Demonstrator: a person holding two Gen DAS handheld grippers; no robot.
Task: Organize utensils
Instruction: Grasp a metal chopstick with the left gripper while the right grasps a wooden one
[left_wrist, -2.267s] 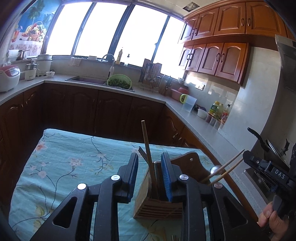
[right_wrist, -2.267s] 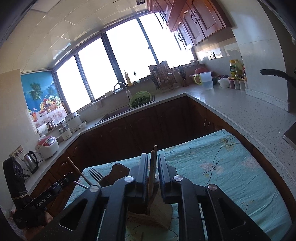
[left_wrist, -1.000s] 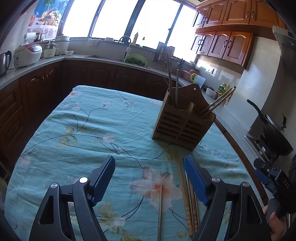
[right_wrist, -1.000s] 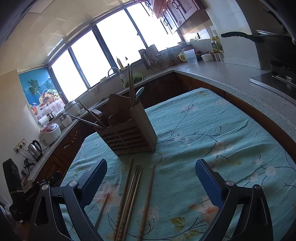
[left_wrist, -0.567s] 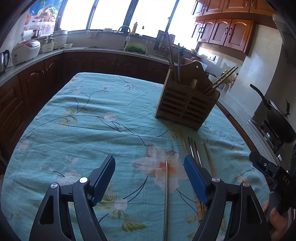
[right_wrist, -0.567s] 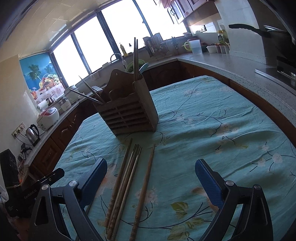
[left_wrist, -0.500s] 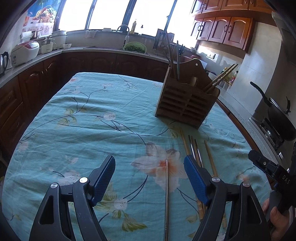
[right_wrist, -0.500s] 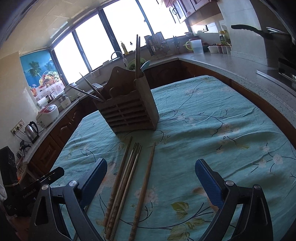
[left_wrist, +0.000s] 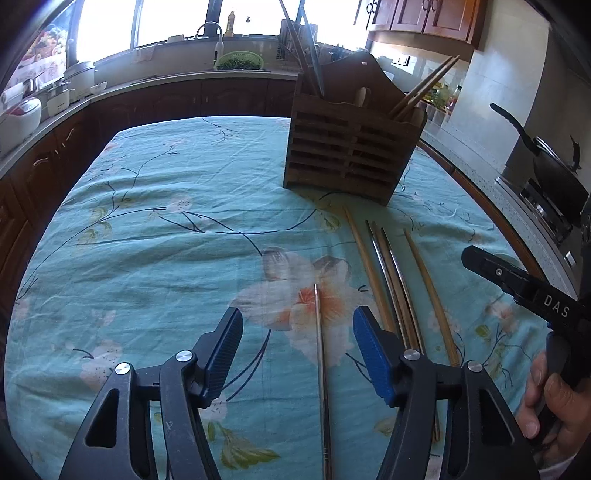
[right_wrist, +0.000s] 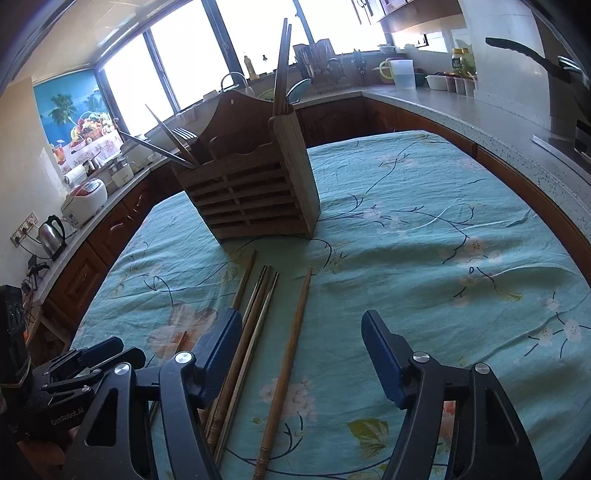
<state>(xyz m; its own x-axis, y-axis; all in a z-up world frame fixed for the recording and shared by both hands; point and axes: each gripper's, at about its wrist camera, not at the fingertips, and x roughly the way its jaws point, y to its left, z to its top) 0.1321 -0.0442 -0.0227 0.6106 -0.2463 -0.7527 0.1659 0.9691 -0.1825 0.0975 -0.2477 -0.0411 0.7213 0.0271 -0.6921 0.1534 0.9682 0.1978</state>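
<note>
Left tool (left_wrist: 297, 352) closing, astride metal chopstick (left_wrist: 320, 354), untouched. Right tool (right_wrist: 301, 354) closing, astride wooden chopstick (right_wrist: 290, 347), untouched. Chopstick near ends cut off below frame.

Wooden utensil holder (left_wrist: 352, 155), slatted, matt brown; tablecloth (left_wrist: 166, 236) soft cloth, teal floral print, lightly wrinkled; steel chopstick (left_wrist: 320, 354) smooth, shiny metal; wooden chopstick (right_wrist: 286, 354) matt, light brown; dark chopsticks (right_wrist: 255, 317) glossy; left gripper (left_wrist: 297, 350) and right gripper (right_wrist: 301, 354) black matt plastic with blue ribbed pads (left_wrist: 371, 354) and bright metal rivets; countertop (right_wrist: 491, 114) speckled, polished stone; cabinets (left_wrist: 413, 14) glossy wood
</note>
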